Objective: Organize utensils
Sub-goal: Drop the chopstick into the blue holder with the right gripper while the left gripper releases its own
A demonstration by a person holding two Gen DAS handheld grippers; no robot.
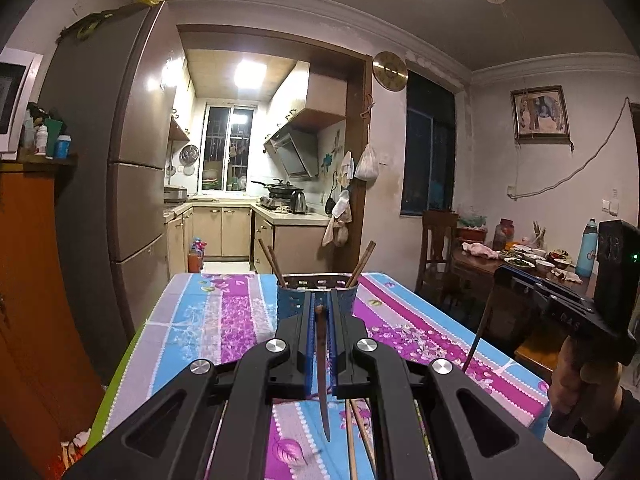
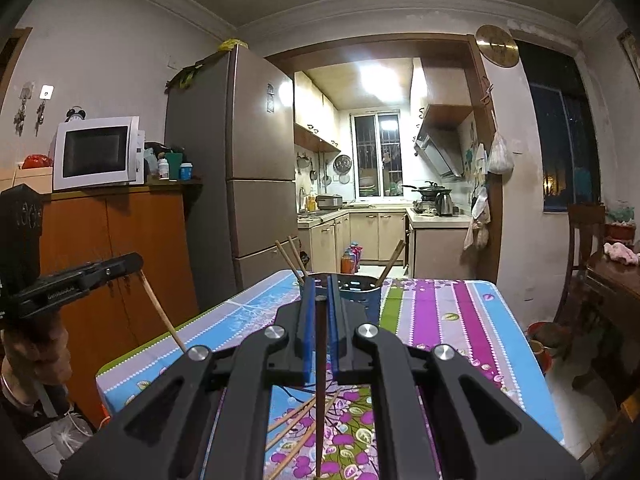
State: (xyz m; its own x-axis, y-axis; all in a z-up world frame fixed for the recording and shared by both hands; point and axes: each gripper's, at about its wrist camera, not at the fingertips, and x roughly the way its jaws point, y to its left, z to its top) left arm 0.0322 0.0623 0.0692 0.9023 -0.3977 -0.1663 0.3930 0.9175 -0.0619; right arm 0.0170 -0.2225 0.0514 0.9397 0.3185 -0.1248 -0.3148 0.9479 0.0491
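My left gripper (image 1: 320, 308) is shut on a dark brown chopstick (image 1: 322, 376) that hangs tip down above the table. My right gripper (image 2: 319, 292) is shut on another dark chopstick (image 2: 320, 392), also pointing down. A blue perforated utensil holder (image 1: 316, 298) stands on the table just beyond both grippers, with a few chopsticks (image 1: 362, 260) leaning out of it; it also shows in the right wrist view (image 2: 360, 294). Several loose chopsticks (image 2: 296, 428) lie on the tablecloth under the right gripper, and some under the left gripper (image 1: 354, 436). Each gripper appears in the other's view, the right gripper (image 1: 496, 276) and the left gripper (image 2: 138, 262).
The table wears a blue, purple and white striped floral cloth (image 1: 224, 316). A fridge (image 2: 248, 152) and an orange cabinet (image 2: 120, 248) with a microwave (image 2: 98, 152) stand on the left. A wooden dining table with dishes (image 1: 520, 260) and a chair (image 1: 438, 248) stand on the right.
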